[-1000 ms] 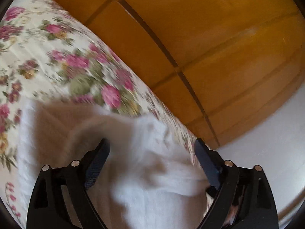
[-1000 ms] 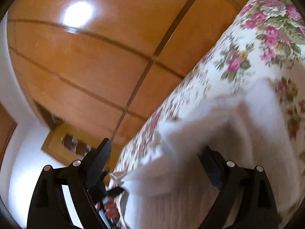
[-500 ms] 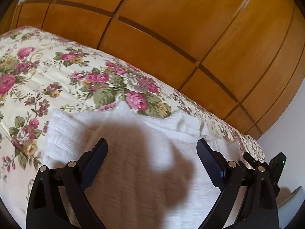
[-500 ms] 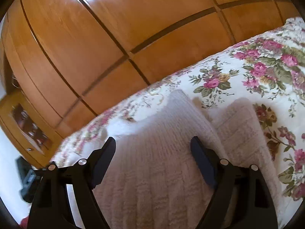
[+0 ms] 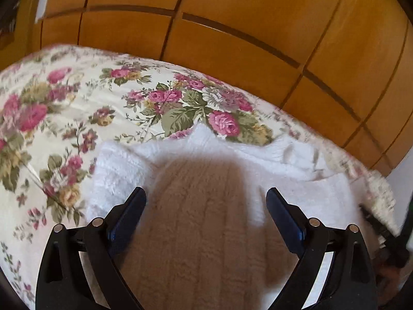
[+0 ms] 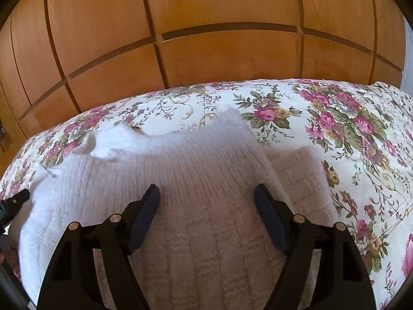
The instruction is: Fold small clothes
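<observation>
A white knitted garment (image 5: 289,180) lies on the floral bedspread (image 5: 77,103), folded over itself in layers. My left gripper (image 5: 205,191) hovers open just above it, its shadow falling on the knit. In the right wrist view the same garment (image 6: 180,160) shows a folded top panel with a corner pointing away and a second layer (image 6: 296,170) sticking out on the right. My right gripper (image 6: 206,187) stands over the top panel with its jaws closing. The knit lies below and between the pads, which do not press on it.
A wooden panelled wardrobe (image 5: 232,25) rises right behind the bed's far edge (image 6: 206,87). Bare bedspread (image 6: 348,134) spreads to the right of the garment. A black part of the other hand-held tool (image 5: 387,235) shows at the right edge of the left wrist view.
Both views have rolled back to level. The garment, earlier blurred and bunched up between the fingers, now lies flat on the bed. The right jaws stand a little narrower.
</observation>
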`<state>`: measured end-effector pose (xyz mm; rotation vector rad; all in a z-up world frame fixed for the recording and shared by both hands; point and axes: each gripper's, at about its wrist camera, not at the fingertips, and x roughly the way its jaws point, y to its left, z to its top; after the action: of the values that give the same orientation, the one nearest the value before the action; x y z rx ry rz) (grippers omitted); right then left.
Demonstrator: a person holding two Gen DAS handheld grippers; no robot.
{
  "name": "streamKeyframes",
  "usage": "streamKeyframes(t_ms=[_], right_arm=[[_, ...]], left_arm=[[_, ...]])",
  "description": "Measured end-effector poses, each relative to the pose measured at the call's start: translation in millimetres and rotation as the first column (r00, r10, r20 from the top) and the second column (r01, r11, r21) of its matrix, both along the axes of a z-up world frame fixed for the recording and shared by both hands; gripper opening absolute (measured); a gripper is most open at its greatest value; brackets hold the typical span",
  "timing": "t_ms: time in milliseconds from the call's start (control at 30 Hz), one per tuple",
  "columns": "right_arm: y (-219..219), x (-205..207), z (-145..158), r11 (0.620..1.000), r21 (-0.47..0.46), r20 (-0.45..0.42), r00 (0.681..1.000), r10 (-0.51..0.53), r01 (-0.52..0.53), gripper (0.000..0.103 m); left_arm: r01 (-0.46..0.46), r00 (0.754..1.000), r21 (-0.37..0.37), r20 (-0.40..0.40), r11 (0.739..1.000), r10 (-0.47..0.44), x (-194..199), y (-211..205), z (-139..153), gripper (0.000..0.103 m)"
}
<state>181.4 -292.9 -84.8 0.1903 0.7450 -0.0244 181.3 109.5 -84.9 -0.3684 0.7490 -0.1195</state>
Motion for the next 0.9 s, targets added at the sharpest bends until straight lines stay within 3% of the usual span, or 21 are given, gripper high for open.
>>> streamKeyframes(t_ms=[100,233,333,500,567,600,633,667,700,733,800,900], right_arm=[[3,0,1,1.000,-0.010,0.000,1.000,-0.003,0.003,0.076],[4,-3,13,1.000,-0.003,0.008,1.000,0.004,-0.004,0.076],[7,-3,24,0.998,0.040,0.020,0.999,0.051,-0.052,0.074],[24,8,18,0.990,0.020,-0.055,0.989,0.138,-0.137,0.059],[26,8,12,0.990,0.004,-0.061,0.988,0.143,-0.143,0.057],[25,6,12,0.989,0.011,-0.047,0.988,0.150,-0.149,0.047],[24,6,11,0.988,0.018,-0.042,0.987,0.156,-0.155,0.026],[23,6,11,0.987,0.016,-0.043,0.986,0.161,-0.160,0.014],[23,9,11,0.986,0.005,-0.051,0.985,0.165,-0.165,0.008],[24,11,12,0.985,-0.004,-0.058,0.984,0.171,-0.172,0.006],[25,17,15,0.986,-0.017,-0.066,0.984,0.166,-0.167,0.005],[22,24,27,0.990,-0.036,-0.034,0.991,0.132,-0.134,0.004]], left_arm=[[-0.013,1.000,-0.078,0.021,0.997,0.015,-11,5,10,0.093],[0.078,0.996,-0.114,0.058,0.990,-0.072,-14,-14,30,0.093],[0.165,0.984,-0.034,0.075,0.986,-0.162,-9,-44,38,0.093],[0.310,0.950,0.134,-0.082,0.941,-0.301,17,-95,8,0.079],[0.323,0.946,0.170,-0.074,0.931,-0.315,19,-101,-2,0.077],[0.327,0.945,0.167,-0.061,0.930,-0.321,18,-100,-2,0.071],[0.327,0.945,0.154,-0.063,0.932,-0.321,19,-98,-2,0.060],[0.322,0.947,0.142,-0.059,0.936,-0.317,20,-96,-1,0.049],[0.318,0.948,0.140,-0.053,0.938,-0.314,21,-93,0,0.025],[0.312,0.950,0.147,-0.050,0.939,-0.308,23,-92,4,0.011],[0.313,0.950,0.150,-0.046,0.938,-0.310,29,-92,11,0.006],[0.269,0.962,0.151,-0.004,0.951,-0.271,39,-89,26,0.005]])
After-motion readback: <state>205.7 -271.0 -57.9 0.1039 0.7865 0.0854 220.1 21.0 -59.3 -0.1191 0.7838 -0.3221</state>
